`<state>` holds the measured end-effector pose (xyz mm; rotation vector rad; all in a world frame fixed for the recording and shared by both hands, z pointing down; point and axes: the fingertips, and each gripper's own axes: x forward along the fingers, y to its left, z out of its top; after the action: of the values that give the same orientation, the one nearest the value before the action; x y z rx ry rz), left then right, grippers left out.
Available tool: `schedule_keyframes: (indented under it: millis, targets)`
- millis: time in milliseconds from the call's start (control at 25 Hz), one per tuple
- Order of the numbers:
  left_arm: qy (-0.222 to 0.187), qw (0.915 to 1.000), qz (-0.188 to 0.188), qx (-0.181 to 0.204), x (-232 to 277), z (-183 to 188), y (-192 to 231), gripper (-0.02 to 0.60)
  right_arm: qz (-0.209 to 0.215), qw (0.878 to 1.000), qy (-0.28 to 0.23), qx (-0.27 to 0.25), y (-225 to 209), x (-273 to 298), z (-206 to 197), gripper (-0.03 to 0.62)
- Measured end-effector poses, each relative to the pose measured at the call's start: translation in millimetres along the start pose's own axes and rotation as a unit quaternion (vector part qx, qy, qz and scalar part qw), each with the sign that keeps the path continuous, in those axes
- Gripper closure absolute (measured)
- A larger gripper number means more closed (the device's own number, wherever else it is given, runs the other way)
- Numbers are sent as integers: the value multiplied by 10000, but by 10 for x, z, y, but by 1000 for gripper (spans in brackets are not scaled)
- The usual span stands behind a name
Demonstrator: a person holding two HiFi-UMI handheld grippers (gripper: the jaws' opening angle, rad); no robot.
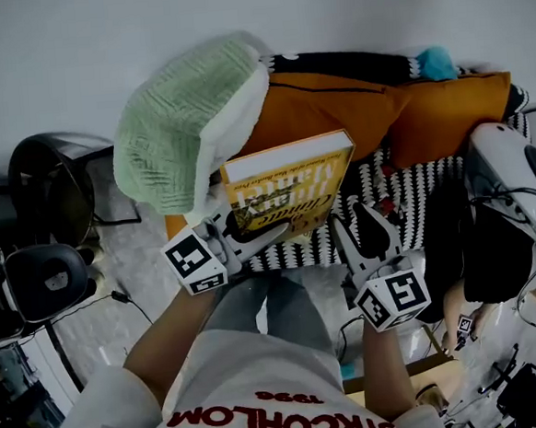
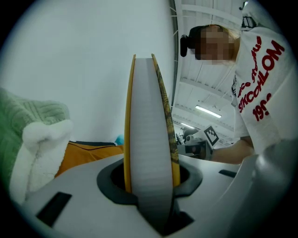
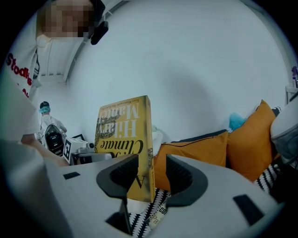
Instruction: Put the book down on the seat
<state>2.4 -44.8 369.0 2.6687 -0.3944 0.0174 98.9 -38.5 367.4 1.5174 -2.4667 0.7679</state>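
The book [image 1: 289,193] was held over the front of the seat [image 1: 404,184], standing on edge and not yet laid on its black-and-white patterned cover. The left gripper [image 1: 251,230] had its jaws closed on the book's lower end, the pale page block wedged between the pads with a yellow cover on each side. That grip carried the full weight, which is probably why the book stood so upright.

The right gripper [image 1: 362,233] hovered above the front of the seat too, and its jaws were spread wide. Its own view showed the book's edge lined up with the gap, but neither pad pressed on it. It looked positioned to steady the book if it tipped, not to carry it.

Orange cushions [image 1: 334,111] leaned along the back of the seat and a green knitted blanket [image 1: 187,122] was heaped at its left end. The patterned stretch in front of the cushions was the free spot, so tilting the book flat there seemed the sensible move
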Motion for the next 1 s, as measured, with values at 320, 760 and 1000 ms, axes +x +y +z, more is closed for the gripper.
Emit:
schedule_keyframes:
  millis: [320, 760, 1000]
  targets:
    - [125, 9980, -309, -545, 96, -366, 211, 430, 163, 9998, -16, 98, -115, 204, -232, 416]
    - [730, 9755, -903, -1870, 192, -1176, 508, 430, 237, 9972, 546, 455, -358, 595, -902, 416]
    - [1032, 9580, -1112, -2432, 221, -1629, 657, 430, 229, 9927, 631, 1006, -481, 731, -1459, 416]
